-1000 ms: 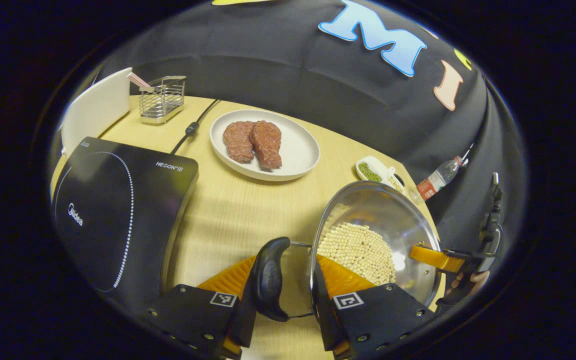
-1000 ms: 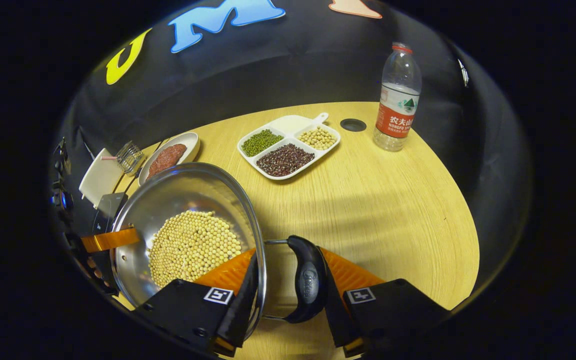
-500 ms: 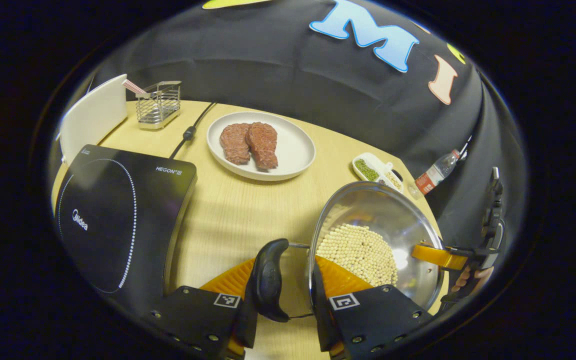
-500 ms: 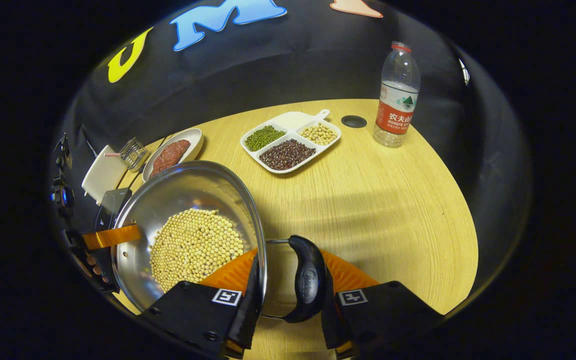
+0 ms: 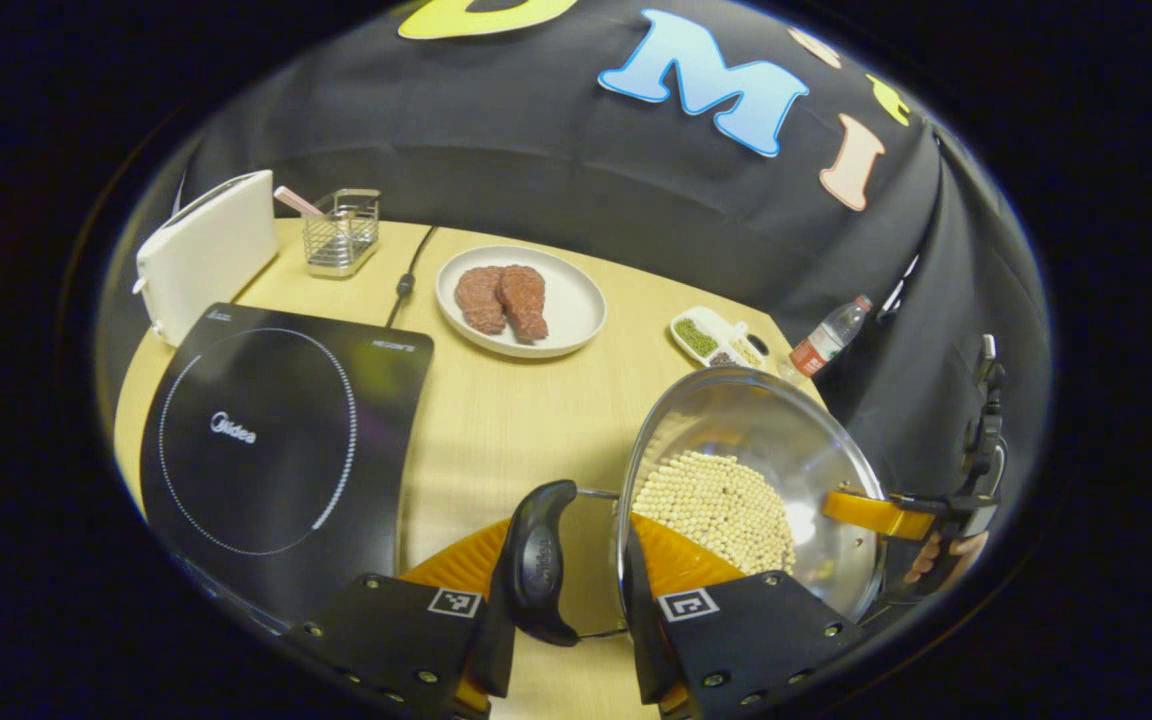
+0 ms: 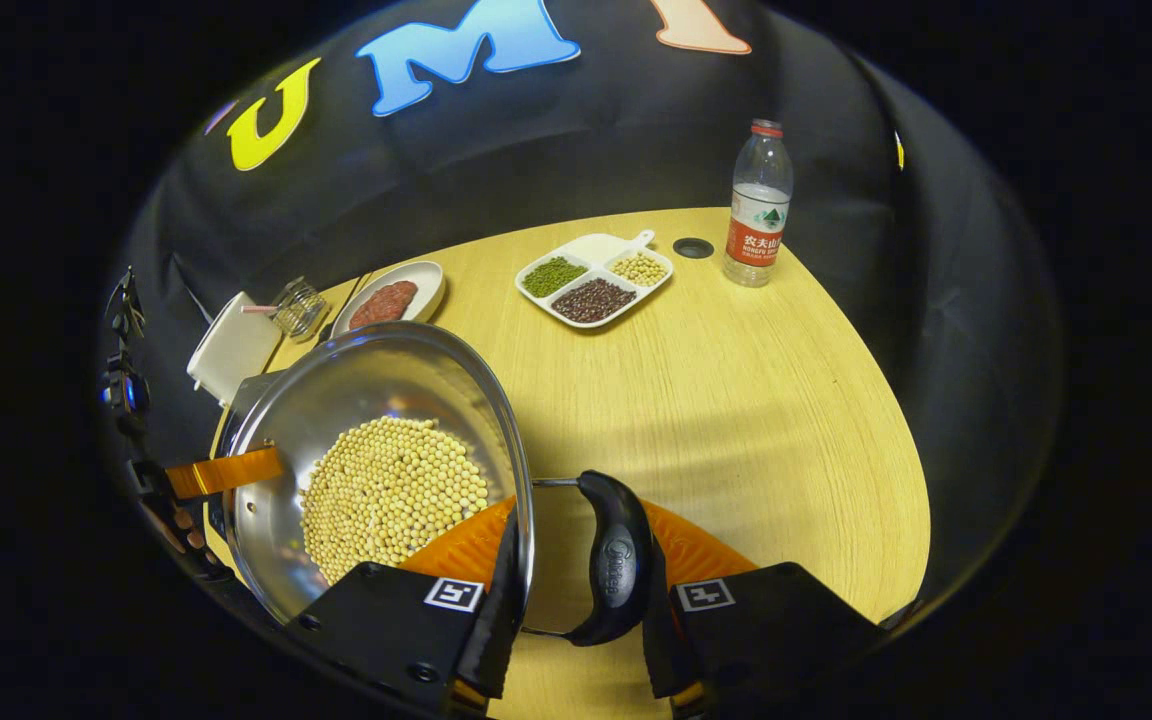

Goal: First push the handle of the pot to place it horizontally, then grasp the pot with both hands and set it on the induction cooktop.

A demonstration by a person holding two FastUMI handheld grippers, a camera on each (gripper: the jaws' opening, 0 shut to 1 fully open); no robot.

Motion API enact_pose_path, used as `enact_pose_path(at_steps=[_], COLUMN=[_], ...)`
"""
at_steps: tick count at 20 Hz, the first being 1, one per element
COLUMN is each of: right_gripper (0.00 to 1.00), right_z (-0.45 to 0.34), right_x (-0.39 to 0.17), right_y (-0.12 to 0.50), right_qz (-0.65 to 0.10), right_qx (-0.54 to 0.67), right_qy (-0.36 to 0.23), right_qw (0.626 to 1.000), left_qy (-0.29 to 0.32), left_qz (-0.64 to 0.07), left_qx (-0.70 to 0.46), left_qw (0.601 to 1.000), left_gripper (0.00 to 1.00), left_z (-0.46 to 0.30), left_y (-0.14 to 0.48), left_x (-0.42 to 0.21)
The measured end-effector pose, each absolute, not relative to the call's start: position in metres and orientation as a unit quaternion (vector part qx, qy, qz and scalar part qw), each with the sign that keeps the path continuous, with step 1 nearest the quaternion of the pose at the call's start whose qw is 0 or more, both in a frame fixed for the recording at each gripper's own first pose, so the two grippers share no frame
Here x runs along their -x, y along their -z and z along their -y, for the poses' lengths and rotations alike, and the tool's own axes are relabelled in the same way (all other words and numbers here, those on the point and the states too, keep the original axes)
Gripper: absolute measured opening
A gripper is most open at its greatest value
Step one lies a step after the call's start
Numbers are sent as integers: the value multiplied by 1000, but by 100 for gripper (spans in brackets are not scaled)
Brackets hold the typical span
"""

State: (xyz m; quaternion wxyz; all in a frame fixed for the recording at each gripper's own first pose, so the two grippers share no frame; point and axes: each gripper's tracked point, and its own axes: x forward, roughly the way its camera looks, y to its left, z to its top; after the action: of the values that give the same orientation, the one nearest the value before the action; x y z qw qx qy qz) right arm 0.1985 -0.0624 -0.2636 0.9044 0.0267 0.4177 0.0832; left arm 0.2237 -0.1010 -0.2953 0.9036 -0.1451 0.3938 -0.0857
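I have the pot [image 5: 751, 470] gripped at both side handles: left tongs [image 5: 576, 610] closed across one handle [image 5: 539, 560] and the rim, right tongs [image 6: 576, 610] likewise. It appears lifted off the surface [image 6: 736, 400], beans inside (handle-pushing looks done). What's left is carrying it onto the induction cooktop [image 5: 276, 440].

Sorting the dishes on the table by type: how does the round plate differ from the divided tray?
The round plate is one open dish holding two reddish meat pieces; the divided tray has compartments with green, dark and pale beans. The plate has no handle; the tray has a short tab handle. The plate lies nearer the induction cooktop. Both are white and lie flat.
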Motion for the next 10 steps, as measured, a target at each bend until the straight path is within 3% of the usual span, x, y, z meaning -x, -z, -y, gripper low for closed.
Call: enact_pose_path(at_steps=[1,2,9,10], right_gripper=[55,55,53,55], right_z=[57,51,-11,-23], right_x=[-191,-183,-144,-141], right_y=[259,256,234,232], right_qz=[-418,-418,-412,-410], right_qx=[-28,-27,-15,-15], right_qy=[-85,-87,-99,-101], right_qw=[904,904,906,906], left_qy=[85,84,73,72], left_qz=[-394,-393,-380,-378], left_qx=[148,152,161,161], left_qw=[903,903,908,909], left_gripper=[45,49,49,53], left_z=[95,88,22,10], left_y=[292,288,265,261], left_x=[-215,-207,-166,-163])
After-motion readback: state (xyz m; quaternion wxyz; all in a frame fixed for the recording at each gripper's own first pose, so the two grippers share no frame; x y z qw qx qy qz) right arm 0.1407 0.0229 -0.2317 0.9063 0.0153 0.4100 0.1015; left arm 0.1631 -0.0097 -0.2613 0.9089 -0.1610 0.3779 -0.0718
